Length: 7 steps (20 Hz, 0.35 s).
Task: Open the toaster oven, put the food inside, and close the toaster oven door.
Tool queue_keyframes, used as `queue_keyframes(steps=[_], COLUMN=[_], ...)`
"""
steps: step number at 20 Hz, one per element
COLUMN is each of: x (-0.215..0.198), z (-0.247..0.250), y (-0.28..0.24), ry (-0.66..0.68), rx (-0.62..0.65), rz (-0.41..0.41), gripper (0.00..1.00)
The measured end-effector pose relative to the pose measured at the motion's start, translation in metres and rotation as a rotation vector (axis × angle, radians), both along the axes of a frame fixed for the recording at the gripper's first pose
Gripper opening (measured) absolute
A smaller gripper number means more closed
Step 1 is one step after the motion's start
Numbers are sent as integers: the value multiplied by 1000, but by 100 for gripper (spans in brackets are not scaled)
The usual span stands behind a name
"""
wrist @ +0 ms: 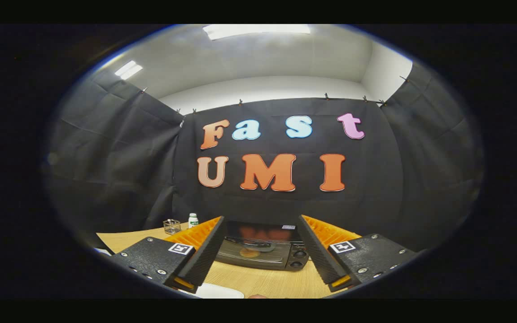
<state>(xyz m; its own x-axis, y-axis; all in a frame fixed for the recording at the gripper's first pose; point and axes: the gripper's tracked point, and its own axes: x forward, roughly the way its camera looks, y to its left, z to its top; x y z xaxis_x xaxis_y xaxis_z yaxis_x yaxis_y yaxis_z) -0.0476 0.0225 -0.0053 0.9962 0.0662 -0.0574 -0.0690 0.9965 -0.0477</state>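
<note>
With the toaster oven [263,246] door shut beyond it, the claw [262,258] hangs released, empty. It's lined up for the door, I'd say.

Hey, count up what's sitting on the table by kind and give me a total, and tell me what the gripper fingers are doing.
Toaster oven: 1, door shut, beyond the fingers
Small bottle: 1
Wire basket: 1, beside the bottle
White item: 1, near edge of the table, too cropped to identify
Total: 4
Gripper: open, fingers holding nothing.
</note>
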Motion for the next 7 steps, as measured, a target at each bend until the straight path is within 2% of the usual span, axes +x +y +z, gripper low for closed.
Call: queue_keyframes(steps=[7], x=[-1], z=[3], y=[2], ry=[-11], rx=[-4], rz=[3], gripper=[95])
